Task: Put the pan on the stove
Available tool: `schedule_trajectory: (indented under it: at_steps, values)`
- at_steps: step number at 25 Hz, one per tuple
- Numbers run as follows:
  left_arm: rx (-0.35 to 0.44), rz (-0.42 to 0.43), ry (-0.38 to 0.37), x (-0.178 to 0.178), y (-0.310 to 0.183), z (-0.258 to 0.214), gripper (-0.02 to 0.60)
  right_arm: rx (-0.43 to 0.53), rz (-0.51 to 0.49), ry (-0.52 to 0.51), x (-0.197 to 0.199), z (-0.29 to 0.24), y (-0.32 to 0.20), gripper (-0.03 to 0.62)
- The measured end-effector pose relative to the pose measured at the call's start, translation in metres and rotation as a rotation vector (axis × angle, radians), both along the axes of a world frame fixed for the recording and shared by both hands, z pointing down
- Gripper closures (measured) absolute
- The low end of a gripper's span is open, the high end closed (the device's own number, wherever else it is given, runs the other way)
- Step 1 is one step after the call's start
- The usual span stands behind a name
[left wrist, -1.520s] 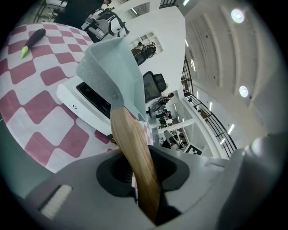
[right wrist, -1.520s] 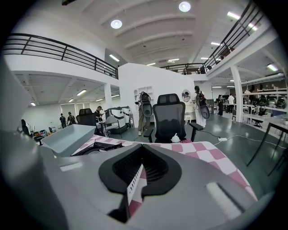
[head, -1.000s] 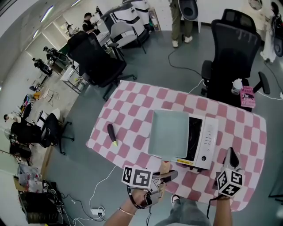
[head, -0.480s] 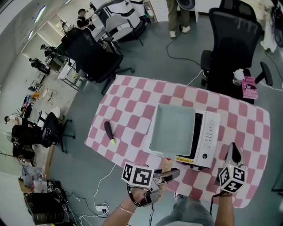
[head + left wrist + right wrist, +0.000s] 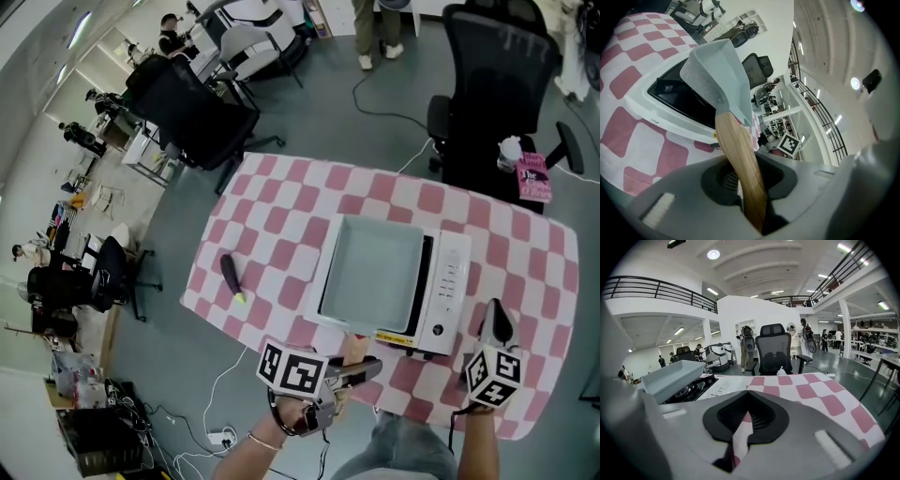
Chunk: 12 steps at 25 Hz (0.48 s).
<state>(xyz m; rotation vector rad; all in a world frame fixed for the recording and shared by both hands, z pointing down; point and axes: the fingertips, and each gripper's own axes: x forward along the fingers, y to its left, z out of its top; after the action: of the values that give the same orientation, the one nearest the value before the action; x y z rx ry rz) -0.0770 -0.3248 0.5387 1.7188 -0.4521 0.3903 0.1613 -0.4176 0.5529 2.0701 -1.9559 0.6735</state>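
Observation:
A pale green square pan (image 5: 372, 272) lies over the black burner of the white stove (image 5: 448, 291). I cannot tell whether it rests on the stove or hangs just above it. My left gripper (image 5: 361, 367) is shut on the pan's wooden handle (image 5: 353, 349) at the table's near edge. In the left gripper view the handle (image 5: 736, 150) runs from the jaws up to the pan (image 5: 717, 70), above the stove (image 5: 656, 105). My right gripper (image 5: 494, 317) is shut and empty to the right of the stove; its view shows the pan (image 5: 670, 373) at the left.
The table has a pink and white checked cloth (image 5: 272, 234). A black pen-like thing with a yellow tip (image 5: 232, 280) lies left of the stove. A black office chair (image 5: 492, 84) stands behind the table, with a white bottle (image 5: 509, 150) and a pink book (image 5: 532, 178) beside it.
Only the head view has shifted a little. The pan stays over the stove in my left gripper, and the right gripper has kept its place.

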Motion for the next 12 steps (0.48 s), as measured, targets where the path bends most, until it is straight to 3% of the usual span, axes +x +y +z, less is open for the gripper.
schedule_trajectory:
  at_steps: [12]
  values:
    - [-0.014, 0.023, 0.006, 0.0004, -0.0007, 0.0053, 0.503, -0.014, 0.002, -0.006, -0.0012, 0.0060, -0.0010, 0.585]
